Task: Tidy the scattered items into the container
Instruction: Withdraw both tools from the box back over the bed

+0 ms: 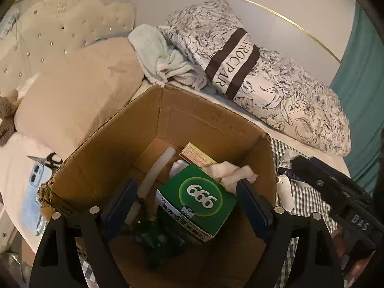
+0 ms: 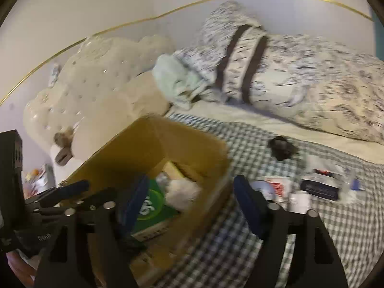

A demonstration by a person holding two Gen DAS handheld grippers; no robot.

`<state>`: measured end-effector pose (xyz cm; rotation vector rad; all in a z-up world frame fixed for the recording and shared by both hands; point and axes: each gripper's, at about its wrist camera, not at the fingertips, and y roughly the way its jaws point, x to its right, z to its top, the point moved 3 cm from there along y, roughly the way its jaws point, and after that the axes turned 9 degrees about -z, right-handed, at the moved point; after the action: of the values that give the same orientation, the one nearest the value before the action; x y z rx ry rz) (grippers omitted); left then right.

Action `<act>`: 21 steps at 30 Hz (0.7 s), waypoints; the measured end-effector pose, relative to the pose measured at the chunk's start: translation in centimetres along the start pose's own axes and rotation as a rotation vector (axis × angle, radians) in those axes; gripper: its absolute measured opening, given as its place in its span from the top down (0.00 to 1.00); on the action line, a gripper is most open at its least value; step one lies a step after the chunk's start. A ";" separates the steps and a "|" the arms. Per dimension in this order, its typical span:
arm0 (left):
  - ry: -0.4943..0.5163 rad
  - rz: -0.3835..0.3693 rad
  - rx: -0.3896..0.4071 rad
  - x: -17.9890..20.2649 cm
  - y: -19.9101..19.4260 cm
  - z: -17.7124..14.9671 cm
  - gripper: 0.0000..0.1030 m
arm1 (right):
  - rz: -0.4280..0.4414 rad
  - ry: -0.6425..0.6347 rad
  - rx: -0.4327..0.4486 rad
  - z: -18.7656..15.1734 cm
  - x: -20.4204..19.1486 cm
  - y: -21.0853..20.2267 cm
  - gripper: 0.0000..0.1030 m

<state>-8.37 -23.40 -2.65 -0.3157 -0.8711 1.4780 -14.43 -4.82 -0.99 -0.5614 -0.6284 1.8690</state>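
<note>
Left gripper (image 1: 186,206) wide open, empty, poised over the cardboard box (image 1: 216,124) at frame centre, green carton (image 1: 198,198) already inside. Right gripper (image 2: 189,204) equally spread, holding nothing, straddling the box wall. Risk: clipping that wall, tipping the box. Only the blurred right view shows remaining clutter (image 2: 319,187) on checked cloth (image 2: 240,148), lower right; only the left shows a phone (image 1: 36,180).

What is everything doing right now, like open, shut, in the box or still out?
Cardboard box: open on top, partly filled.
Green box: inside the cardboard box, tilted.
White cloth: inside, crumpled.
Left hand-held gripper: open, empty, over the cardboard box.
Right hand-held gripper: open, empty.
Phone: still out, face down on the bed.
Small black thing: still out on the checked blanket.
</note>
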 end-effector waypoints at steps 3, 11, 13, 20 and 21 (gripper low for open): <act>0.053 -0.012 0.026 1.9 -1.0 0.0 0.10 | -0.051 0.039 0.033 -1.1 2.7 -2.3 0.16; 0.134 -0.112 0.036 8.5 -2.0 -1.1 0.01 | -0.247 0.146 0.044 -5.8 13.0 -7.9 0.15; 0.161 -0.110 0.044 10.4 -1.8 -1.5 0.01 | -0.274 0.193 0.041 -6.8 15.6 -8.9 0.15; 0.259 -0.149 0.007 16.6 0.6 -3.4 0.00 | -0.356 0.276 0.046 -8.7 22.1 -10.9 0.15; 0.274 -0.152 -0.004 17.5 1.2 -3.8 0.00 | -0.361 0.278 0.045 -8.8 22.6 -10.9 0.15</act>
<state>-9.05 -5.54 -0.57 -0.4343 -0.6626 1.2576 -9.26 21.19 -2.67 -0.6193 -0.4661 1.4323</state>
